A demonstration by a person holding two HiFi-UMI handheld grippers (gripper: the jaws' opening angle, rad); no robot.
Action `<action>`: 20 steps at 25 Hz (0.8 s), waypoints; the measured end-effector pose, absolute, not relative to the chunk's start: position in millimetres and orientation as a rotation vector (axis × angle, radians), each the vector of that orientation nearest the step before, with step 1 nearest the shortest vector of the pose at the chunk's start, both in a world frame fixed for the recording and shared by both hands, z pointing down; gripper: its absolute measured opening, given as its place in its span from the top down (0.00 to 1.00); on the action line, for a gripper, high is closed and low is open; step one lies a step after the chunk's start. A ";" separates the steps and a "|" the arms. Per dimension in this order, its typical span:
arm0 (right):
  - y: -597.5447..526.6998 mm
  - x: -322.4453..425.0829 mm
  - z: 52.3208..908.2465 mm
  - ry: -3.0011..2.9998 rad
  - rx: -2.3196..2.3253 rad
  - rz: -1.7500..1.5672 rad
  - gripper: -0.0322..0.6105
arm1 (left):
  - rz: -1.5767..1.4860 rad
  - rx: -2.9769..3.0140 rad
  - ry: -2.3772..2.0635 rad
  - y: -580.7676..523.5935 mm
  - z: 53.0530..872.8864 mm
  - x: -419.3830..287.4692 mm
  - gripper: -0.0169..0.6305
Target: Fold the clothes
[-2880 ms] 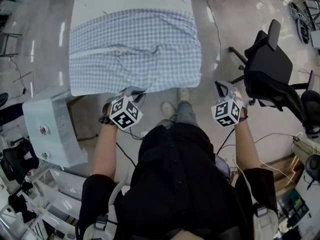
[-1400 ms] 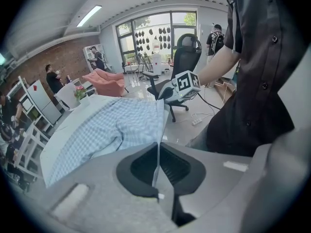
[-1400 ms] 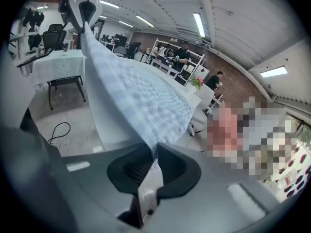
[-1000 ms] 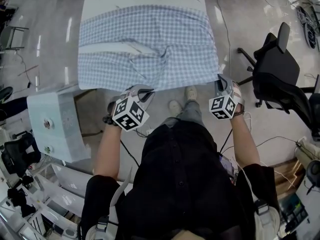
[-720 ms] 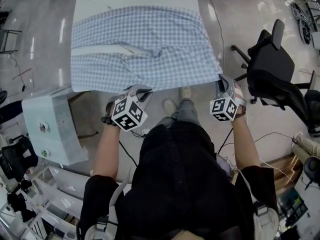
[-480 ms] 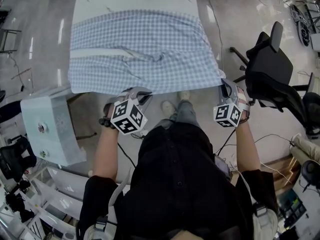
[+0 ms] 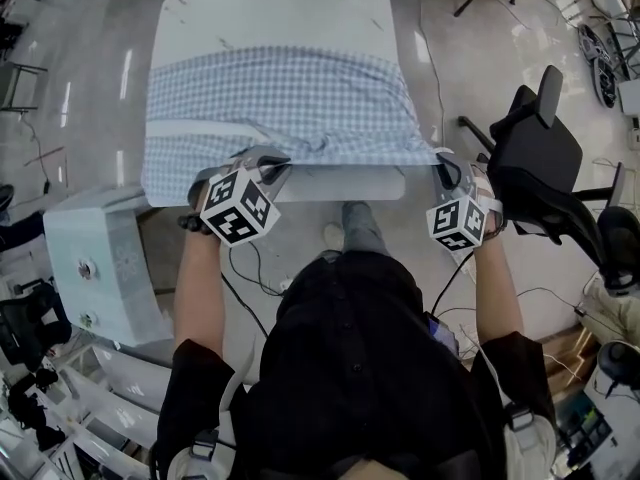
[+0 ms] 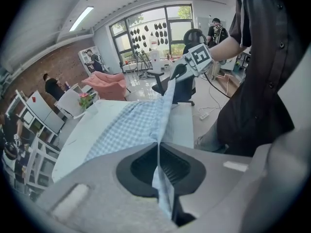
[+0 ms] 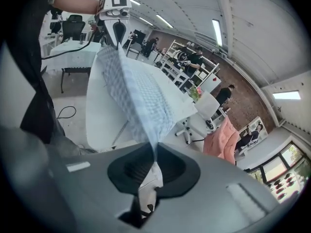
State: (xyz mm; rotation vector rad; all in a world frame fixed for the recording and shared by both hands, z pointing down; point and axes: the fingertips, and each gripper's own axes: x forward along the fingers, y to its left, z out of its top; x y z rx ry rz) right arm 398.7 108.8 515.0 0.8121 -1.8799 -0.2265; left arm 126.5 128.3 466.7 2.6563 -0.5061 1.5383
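The left tongs [image 7: 272, 164] and the right tongs [image 7: 441, 160] each clench the near edge of the checked cloth [image 7: 280, 98], stretched between them over the counter [image 7: 270, 8].

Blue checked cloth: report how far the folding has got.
Done: the blue checked cloth lies spread on the white table. In hand: left gripper and right gripper each shut on its near hem, holding it taut. Remaining: carrying that hem over; no finished fold shows.
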 end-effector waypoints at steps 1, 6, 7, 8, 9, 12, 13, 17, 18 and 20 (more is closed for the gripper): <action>98.2 398.1 513.0 -1.882 0.804 -0.226 0.91 | 1.545 2.656 -0.505 116.8 465.5 126.0 0.96; 47.5 398.4 513.3 -1.880 0.751 -0.186 0.91 | 1.581 2.644 -0.485 61.9 466.3 128.1 0.96; 38.1 398.1 514.2 -1.881 0.737 -0.174 0.91 | 1.589 2.636 -0.484 50.2 466.6 128.1 0.96; 29.1 397.7 515.2 -1.884 0.723 -0.158 0.91 | 1.597 2.629 -0.484 38.5 466.8 127.9 0.96; 20.8 397.0 516.4 -1.888 0.710 -0.138 0.91 | 1.604 2.621 -0.483 27.1 467.0 127.5 0.96; -3.3 393.4 522.0 -1.903 0.676 -0.079 0.91 | 1.632 2.597 -0.474 -5.7 469.1 124.2 0.96; -11.9 392.3 524.9 -1.906 0.666 -0.064 0.91 | 1.639 2.588 -0.472 -16.9 471.1 123.3 0.96; -45.0 390.7 539.0 -1.913 0.627 -0.011 0.91 | 1.661 2.544 -0.455 -57.9 485.3 122.7 0.95; -51.9 390.5 543.5 -1.918 0.614 0.014 0.91 | 1.668 2.531 -0.447 -67.1 490.6 122.7 0.95; -62.5 389.9 555.6 -1.931 0.578 0.088 0.91 | 1.677 2.494 -0.416 -82.8 504.4 122.7 0.95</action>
